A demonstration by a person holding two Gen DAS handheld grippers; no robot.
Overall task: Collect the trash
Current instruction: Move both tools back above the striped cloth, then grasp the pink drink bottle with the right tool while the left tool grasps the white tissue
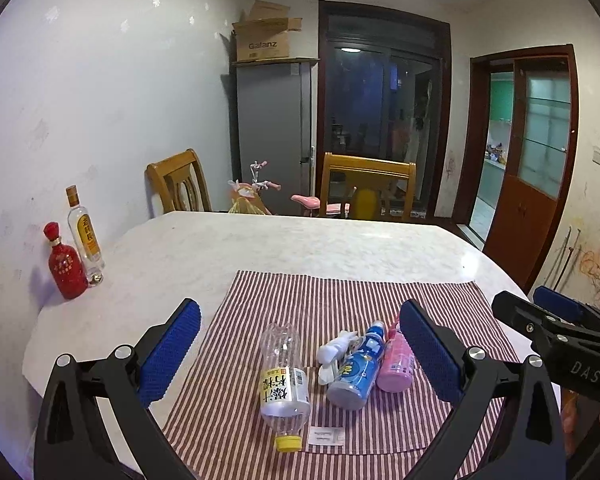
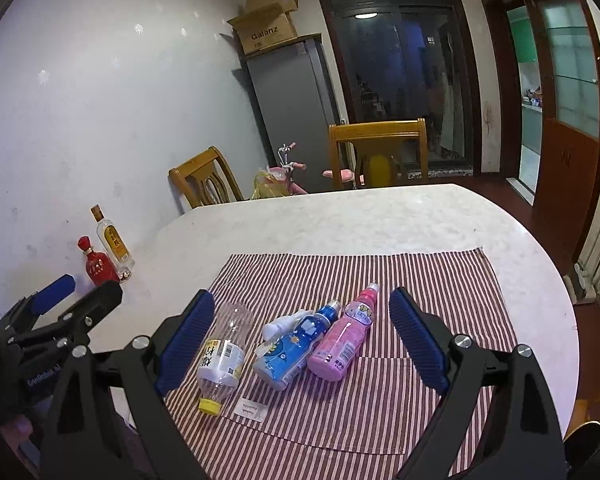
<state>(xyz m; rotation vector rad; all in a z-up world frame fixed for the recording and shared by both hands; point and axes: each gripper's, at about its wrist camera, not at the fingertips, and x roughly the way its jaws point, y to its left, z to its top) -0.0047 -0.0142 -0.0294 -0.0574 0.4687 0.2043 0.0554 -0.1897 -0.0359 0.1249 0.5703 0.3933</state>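
while both tools hang above the near edge of the tabletop [image 1: 260,248], the left gripper [image 1: 300,356] and right gripper [image 2: 302,340] each hold their blue fingers wide apart with nothing gripped. on the striped cloth [image 2: 420,280], near that edge, lie a clear bottle [image 1: 284,380], a blue bottle [image 1: 356,372] touching a pink bottle [image 1: 396,364], a crumpled white tissue [image 1: 334,348] and a small paper slip [image 1: 326,436].

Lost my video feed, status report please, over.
Both claws, left and right, open and empty. Clear bottle, blue bottle, pink bottle and crumpled tissue lying on striped cloth. Nothing in the way.
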